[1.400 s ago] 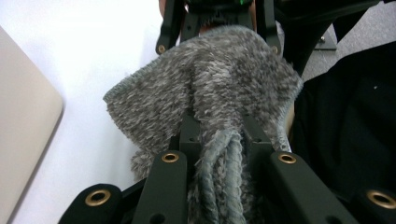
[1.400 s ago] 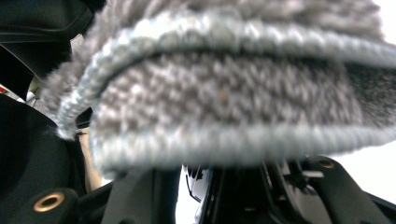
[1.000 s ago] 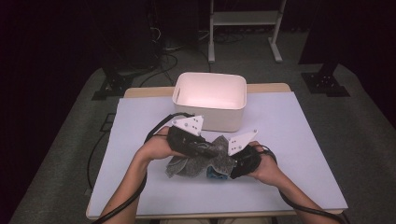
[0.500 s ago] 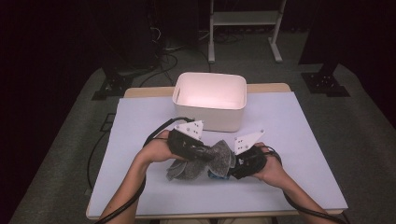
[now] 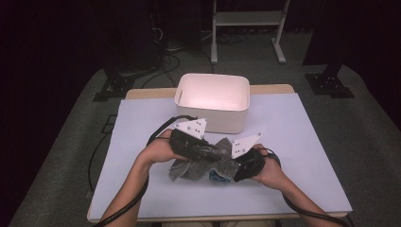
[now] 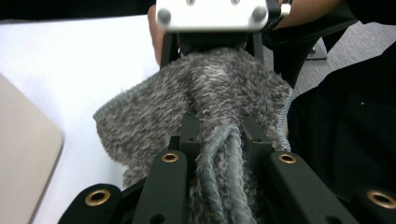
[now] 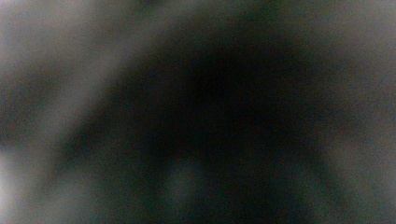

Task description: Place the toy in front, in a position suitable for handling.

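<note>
A fuzzy grey cloth (image 5: 205,163) hangs bunched between my two grippers over the front middle of the table. My left gripper (image 5: 207,149) comes in from the left and is shut on a rolled fold of the grey cloth (image 6: 154,121); its jaws (image 6: 219,123) pinch a corded edge. My right gripper (image 5: 232,166) comes in from the right, its jaws buried in the cloth. In the left gripper view its metal body (image 6: 212,13) sits right behind the cloth. The right gripper view is a dark blur, so I cannot make out how its jaws stand. A small blue patch (image 5: 216,176) peeks out under the cloth.
A white rectangular bin (image 5: 213,101) stands just behind the grippers, with nothing visible inside it. The table (image 5: 302,142) is covered by a pale sheet. Cables trail from both grippers toward the front edge. Dark stands and a white frame (image 5: 246,28) are on the floor beyond.
</note>
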`<state>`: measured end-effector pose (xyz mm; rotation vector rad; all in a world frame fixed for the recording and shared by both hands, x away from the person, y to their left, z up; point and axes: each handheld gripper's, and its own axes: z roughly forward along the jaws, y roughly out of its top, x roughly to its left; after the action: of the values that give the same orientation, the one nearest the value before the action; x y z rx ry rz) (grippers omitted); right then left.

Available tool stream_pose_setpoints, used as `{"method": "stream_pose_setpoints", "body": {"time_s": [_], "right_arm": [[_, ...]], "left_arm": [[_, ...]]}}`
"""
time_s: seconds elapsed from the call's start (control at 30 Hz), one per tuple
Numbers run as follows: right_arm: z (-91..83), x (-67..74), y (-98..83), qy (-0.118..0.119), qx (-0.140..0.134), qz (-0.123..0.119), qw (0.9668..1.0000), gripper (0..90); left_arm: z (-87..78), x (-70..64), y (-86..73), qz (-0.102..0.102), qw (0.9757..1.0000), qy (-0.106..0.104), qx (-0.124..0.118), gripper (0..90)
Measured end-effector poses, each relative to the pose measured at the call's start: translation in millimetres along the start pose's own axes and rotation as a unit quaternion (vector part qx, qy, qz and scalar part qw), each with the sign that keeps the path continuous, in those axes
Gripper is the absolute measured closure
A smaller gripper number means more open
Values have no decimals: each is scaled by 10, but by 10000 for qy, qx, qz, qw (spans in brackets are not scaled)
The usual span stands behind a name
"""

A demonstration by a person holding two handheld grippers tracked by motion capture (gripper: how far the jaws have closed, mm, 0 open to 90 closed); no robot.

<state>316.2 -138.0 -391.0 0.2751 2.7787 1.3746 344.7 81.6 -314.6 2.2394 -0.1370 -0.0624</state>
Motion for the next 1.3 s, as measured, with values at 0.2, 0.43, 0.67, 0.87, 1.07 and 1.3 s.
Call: {"method": "stream_pose_setpoints", "body": {"time_s": [0.2, 0.43, 0.67, 0.87, 1.07, 1.3], "right_arm": [[-56, -26, -64, 30, -29, 98, 9999, 549], [-72, -39, -78, 65, -3, 117, 9999, 547], [-87, -44, -89, 94, 16, 170, 9998, 542], [-135, -38, -90, 26, 114, 148, 9998, 519], [-215, 6, -115, 30, 461, -5, 9989, 537], [-312, -9, -233, 1, 526, 142, 9985, 546]], "left_arm": [[30, 35, -177, -193, 9998, 25, 96, 750], [100, 33, -353, -379, 9992, -70, 44, 748], [163, 23, -433, -458, 9988, -117, 140, 748], [222, 25, -448, -468, 9985, -136, 245, 747], [270, 33, -427, -432, 9986, -165, 266, 745], [460, 74, -392, -413, 9984, -226, 313, 745]]}}
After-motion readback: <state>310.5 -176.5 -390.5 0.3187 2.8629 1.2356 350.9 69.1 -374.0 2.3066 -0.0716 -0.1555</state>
